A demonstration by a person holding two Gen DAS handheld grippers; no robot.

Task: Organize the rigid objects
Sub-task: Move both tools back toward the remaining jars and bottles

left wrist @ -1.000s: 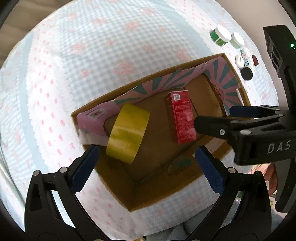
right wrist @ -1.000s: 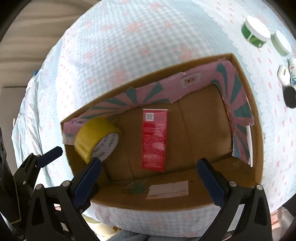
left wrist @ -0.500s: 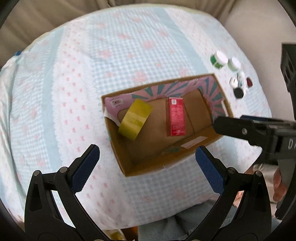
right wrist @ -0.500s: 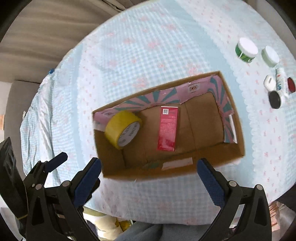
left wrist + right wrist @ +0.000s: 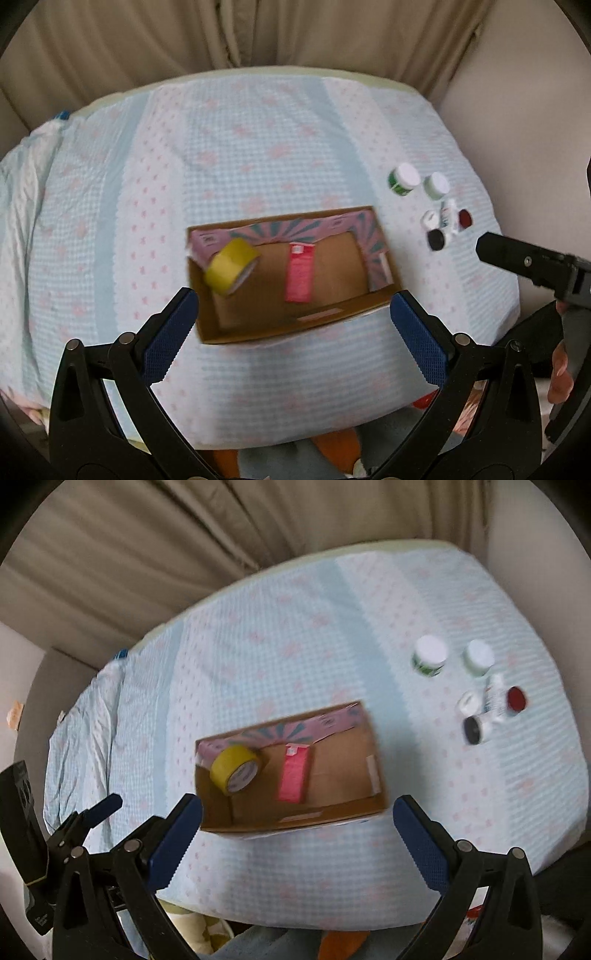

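**Two items boxed, the jar cluster left to do**

Beige curtains (image 5: 258, 33) hang behind a table under a pale blue checked cloth (image 5: 258, 122). An open cardboard box (image 5: 295, 326) sits on it, just ahead of your jaws in both views.

Both grippers are empty. Your left gripper (image 5: 293, 326) has its jaws wide apart, the box lying beyond the gap between them. Your right gripper (image 5: 297, 829) is spread the same way, with the box's near wall showing between its pads.

Inside the box, a yellow tape roll (image 5: 234, 770) leans in the corner ahead of the left-hand jaw, and a red carton (image 5: 293, 779) lies flat near the middle. Judging by that, two items are already put away.

What looks left is the cluster on the cloth, well beyond and outside your right-hand jaw: a green jar (image 5: 428, 657), a white jar (image 5: 479, 657), a small bottle (image 5: 495, 696), and a red cap (image 5: 517, 699), a black cap (image 5: 472, 729) and a white cap (image 5: 468, 702). The views are blurred, so I cannot tell whether those caps are lids or small pots. Most of the sorting seems yet to come.
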